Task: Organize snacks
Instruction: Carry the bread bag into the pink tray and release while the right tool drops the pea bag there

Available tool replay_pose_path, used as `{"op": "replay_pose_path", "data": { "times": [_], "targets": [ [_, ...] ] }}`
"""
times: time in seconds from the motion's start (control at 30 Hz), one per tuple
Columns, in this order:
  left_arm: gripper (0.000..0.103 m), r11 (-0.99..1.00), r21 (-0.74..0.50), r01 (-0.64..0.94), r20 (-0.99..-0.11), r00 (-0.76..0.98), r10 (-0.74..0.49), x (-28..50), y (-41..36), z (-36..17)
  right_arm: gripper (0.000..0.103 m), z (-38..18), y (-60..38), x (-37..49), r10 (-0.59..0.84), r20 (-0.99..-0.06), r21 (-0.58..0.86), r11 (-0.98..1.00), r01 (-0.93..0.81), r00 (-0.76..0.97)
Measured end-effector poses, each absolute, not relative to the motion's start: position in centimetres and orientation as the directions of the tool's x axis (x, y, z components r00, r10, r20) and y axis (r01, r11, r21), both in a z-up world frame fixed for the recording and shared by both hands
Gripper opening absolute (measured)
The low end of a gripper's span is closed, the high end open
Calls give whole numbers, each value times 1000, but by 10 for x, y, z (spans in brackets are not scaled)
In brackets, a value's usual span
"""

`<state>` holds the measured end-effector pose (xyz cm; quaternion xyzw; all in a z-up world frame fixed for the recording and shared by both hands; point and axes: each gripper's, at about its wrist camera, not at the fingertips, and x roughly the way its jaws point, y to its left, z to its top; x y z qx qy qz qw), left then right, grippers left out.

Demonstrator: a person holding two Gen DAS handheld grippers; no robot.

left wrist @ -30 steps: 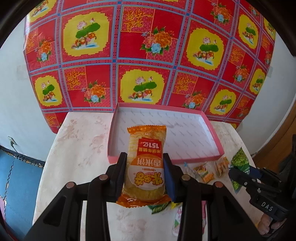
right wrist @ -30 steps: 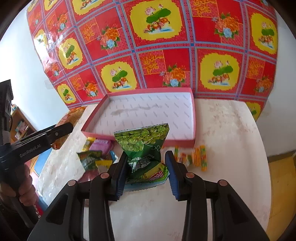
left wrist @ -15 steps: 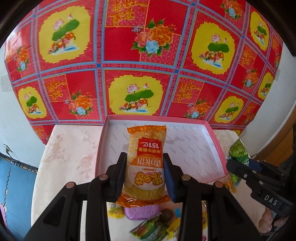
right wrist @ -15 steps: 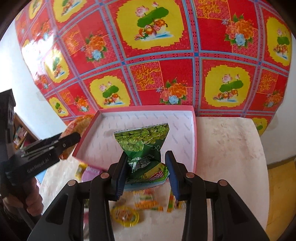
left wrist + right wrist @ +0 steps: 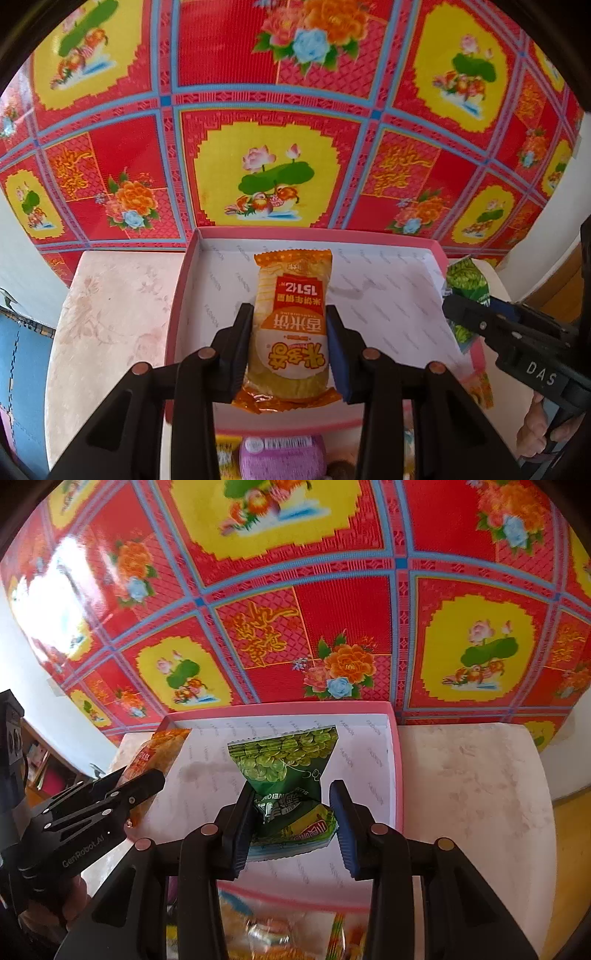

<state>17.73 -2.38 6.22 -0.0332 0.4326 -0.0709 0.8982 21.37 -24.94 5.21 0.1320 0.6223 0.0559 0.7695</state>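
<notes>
- Loose snack packets, among them a purple wrapped packet (image 5: 282,458), lie on the pale floral-patterned surface (image 5: 110,332) by its near edge, just short of the box's near wall.
- The left gripper (image 5: 290,332) is clamped on an orange plastic packet of rice crackers (image 5: 290,325), held above the white floor of the shallow pink-rimmed cardboard box (image 5: 177,314), toward its left side.
- The right gripper (image 5: 291,812) is clamped on a green foil bag of peas (image 5: 284,771), pinching its crumpled lower half, and hangs over the box's right side.
- The box sits toward the far edge of the surface, backing onto a red and yellow floral cloth (image 5: 266,110).
- Risks, as a judgement: the two grippers work close together over one box and could knock each other; the green bag is held by a thin crumpled waist and could slip; a release from this height could leave either packet bouncing askew or over the low rim.
</notes>
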Motion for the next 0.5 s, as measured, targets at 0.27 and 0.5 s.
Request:
{"op": "replay_pose_path", "data": {
  "times": [0.27, 0.5],
  "targets": [
    [39, 988, -123, 93, -793, 589, -154, 204, -28, 42, 40, 22, -252, 230, 241, -954, 260, 962, 87, 178],
    [39, 989, -118, 88, -814, 562, -147, 227, -36, 29, 40, 4, -253, 241, 229, -962, 243, 966, 84, 150]
  ]
}}
